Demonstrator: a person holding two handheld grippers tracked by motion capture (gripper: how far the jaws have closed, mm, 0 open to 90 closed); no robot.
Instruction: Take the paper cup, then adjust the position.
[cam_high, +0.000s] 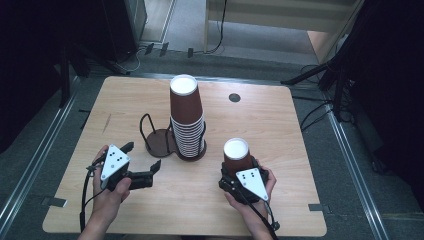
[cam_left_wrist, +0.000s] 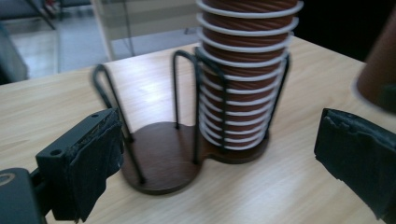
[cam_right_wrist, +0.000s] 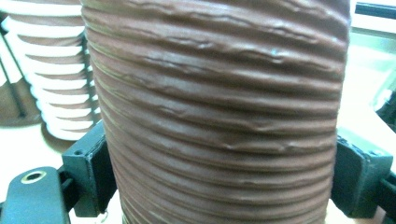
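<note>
R gripper (cam_high: 239, 172) has its fingers clamped on a single brown ribbed paper cup (cam_high: 236, 155), one finger (cam_right_wrist: 91, 175) each side of the cup wall, low on the body. Cup is upside down, white base up, sitting near the front right of the wooden surface (cam_high: 280, 130); can't quite tell if the rim is touching the wood or just above it, since the hand hides that part. Grip low and from the side probably keeps the cup steady and leaves the top free.

L gripper (cam_high: 141, 162) has fingers spread wide w/ nothing between them, pointed toward the wire cup holder (cam_high: 161, 141). Holder has two bays on a dark wood base: the left bay (cam_left_wrist: 159, 154) is empty, the right one carries the tall stack of inverted cups (cam_high: 187, 120), wire loops keeping the stack from toppling. L hand is near the holder but apart from it, prob. ready to brace the base or the stack.

Held cup is well apart from the stack, to its right and nearer the person.
</note>
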